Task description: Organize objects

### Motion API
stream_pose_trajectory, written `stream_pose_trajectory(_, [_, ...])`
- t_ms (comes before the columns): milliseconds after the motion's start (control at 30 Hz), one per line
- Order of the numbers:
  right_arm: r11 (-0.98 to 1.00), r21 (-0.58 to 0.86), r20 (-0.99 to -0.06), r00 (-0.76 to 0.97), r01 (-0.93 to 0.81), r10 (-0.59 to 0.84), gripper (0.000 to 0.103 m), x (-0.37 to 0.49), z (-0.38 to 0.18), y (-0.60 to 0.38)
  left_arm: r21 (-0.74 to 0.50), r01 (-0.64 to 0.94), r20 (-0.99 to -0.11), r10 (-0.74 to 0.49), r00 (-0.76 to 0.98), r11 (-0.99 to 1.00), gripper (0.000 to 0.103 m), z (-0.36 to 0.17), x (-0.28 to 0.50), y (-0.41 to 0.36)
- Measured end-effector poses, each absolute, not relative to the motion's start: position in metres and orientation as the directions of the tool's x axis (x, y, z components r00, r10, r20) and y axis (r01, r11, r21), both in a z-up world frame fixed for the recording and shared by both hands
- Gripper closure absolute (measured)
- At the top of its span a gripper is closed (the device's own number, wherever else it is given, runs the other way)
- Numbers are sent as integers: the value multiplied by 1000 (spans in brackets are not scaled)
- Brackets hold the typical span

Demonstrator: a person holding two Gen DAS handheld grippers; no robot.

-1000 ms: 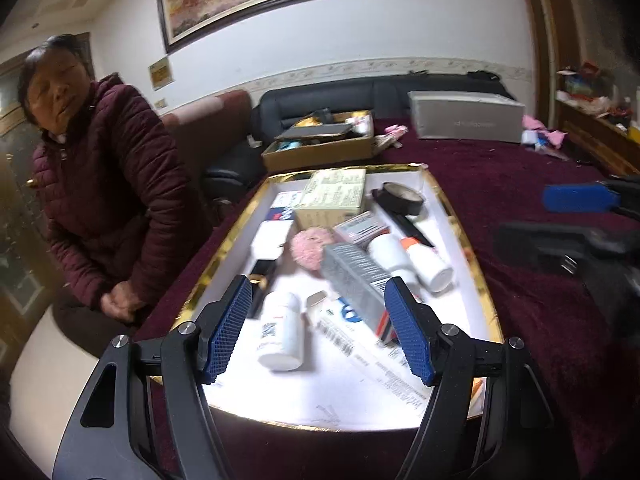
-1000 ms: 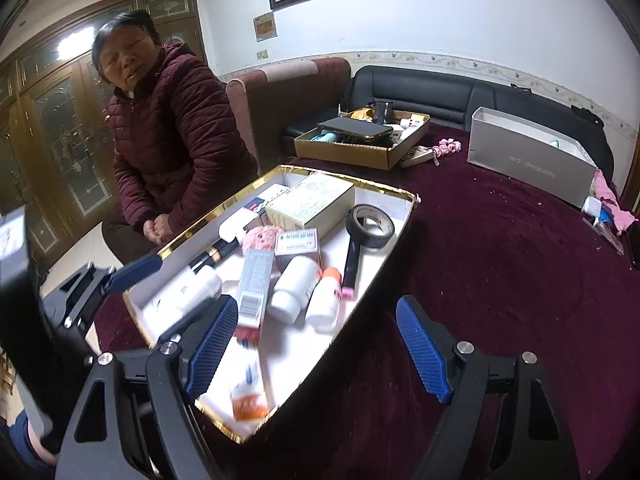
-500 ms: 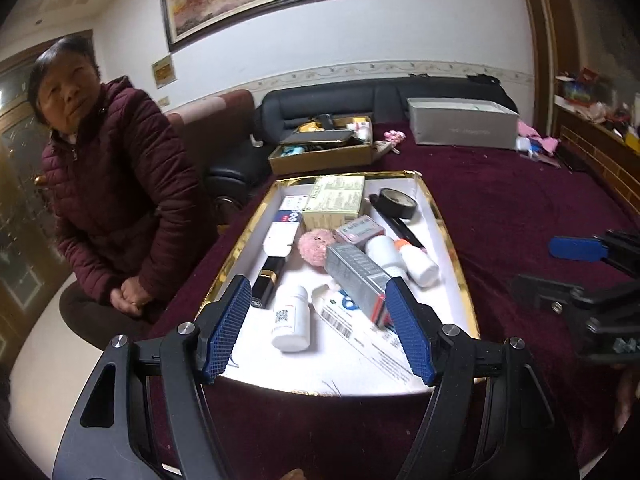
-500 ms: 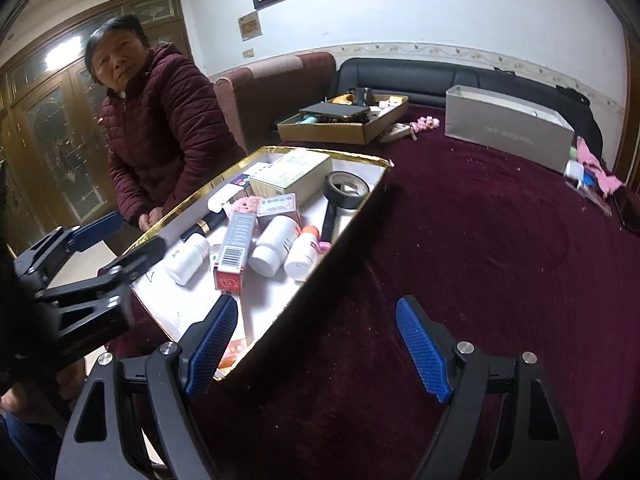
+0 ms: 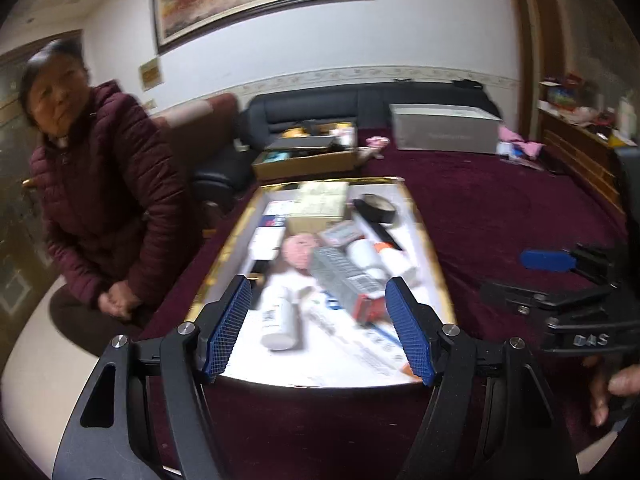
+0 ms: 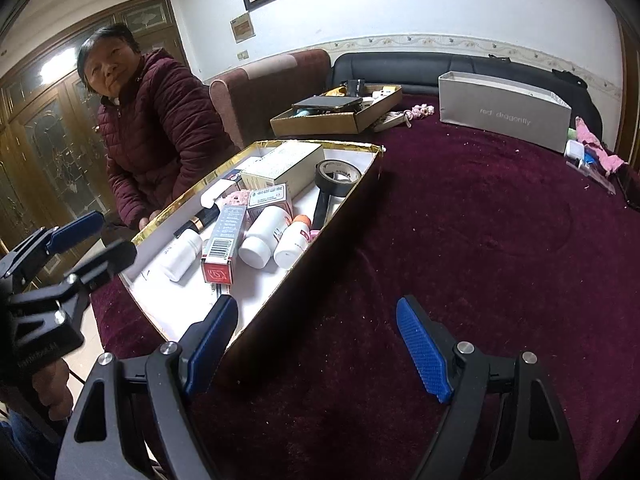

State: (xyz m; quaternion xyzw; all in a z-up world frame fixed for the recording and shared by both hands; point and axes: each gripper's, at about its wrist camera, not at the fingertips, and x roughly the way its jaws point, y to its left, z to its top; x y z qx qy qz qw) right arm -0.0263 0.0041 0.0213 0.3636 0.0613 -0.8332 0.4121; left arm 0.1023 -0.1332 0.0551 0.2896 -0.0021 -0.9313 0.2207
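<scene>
A gold-rimmed white tray [image 5: 436, 256] [image 6: 320, 142] lies on the maroon cloth and holds several items. Among them are a white bottle [image 5: 280, 320] [image 6: 182, 256], a grey and red carton [image 5: 344, 280] [image 6: 224, 240], a black tape roll [image 5: 378, 206] [image 6: 338, 176] and a cream box [image 5: 320, 204] [image 6: 284, 164]. My left gripper [image 5: 318, 280] [image 6: 118, 232] hovers open above the tray's near end, empty. My right gripper [image 6: 317, 304] [image 5: 504, 274] is open and empty too, low by the tray's right side, one finger at the tray wall and the other over the cloth.
A person in a maroon jacket [image 5: 104, 200] [image 6: 156, 128] sits at the table's left edge. At the far side stand a brown cardboard box [image 6: 336, 114] of odds and ends and a grey box [image 6: 504, 116]. Maroon cloth [image 6: 480, 240] stretches right of the tray.
The left gripper has drawn back and up from the tray. The right gripper has sunk and slid off the tray toward the cloth beside it. Both jaws kept their width.
</scene>
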Motion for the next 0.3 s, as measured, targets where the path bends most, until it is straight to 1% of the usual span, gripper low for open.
stream_pose_trajectory(167, [-648,209,-659,-384,733,-647,21,-28,18,3,103,446,-540,-427,-726,-889,32,53,108,-146])
stream_pose_trajectory(300, [-645,217,-659,-377,733,-651,21,-28,15,0,139,477,-518,-474,-712,-868,32,52,109,-142])
